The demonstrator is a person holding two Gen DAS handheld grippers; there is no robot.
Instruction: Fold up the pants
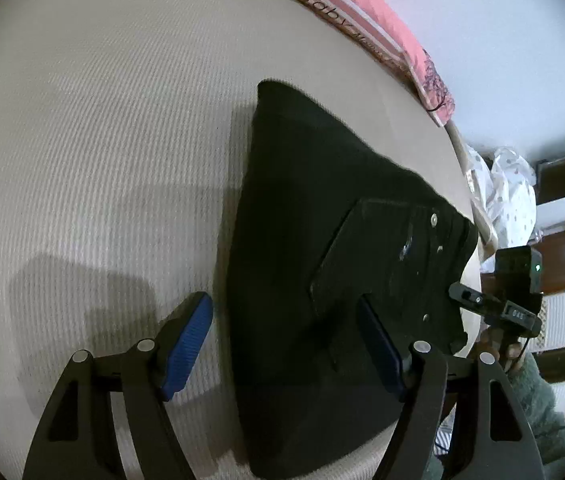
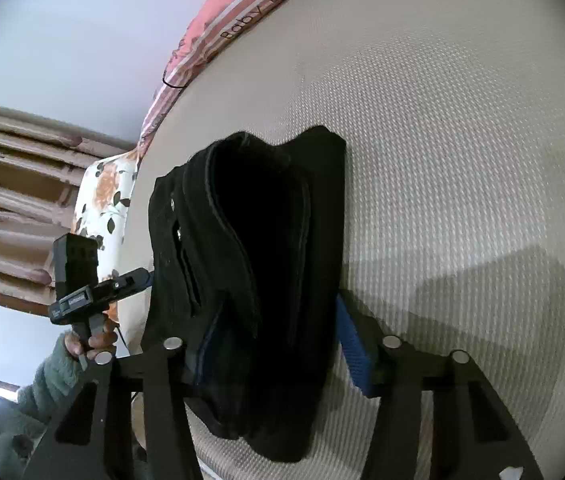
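The black pants (image 1: 322, 264) lie folded into a compact bundle on the ribbed beige mattress (image 1: 94, 152), with a back pocket and rivets facing up. My left gripper (image 1: 286, 340) is open; its blue-padded fingers straddle the bundle's near left edge. In the right wrist view the pants (image 2: 250, 264) fill the middle. My right gripper (image 2: 278, 344) is open, with the bundle between its wide-spread fingers. The right gripper also shows in the left wrist view (image 1: 498, 300) at the bundle's far right edge, and the left gripper shows in the right wrist view (image 2: 98, 284).
A pink striped pillow (image 1: 362, 16) lies along the mattress's far edge, below a pale wall. White dotted bedding (image 1: 502, 184) and wooden furniture (image 1: 562, 248) are beyond the right edge. A floral cloth (image 2: 102, 200) and a brown curtain (image 2: 10, 208) are at the left.
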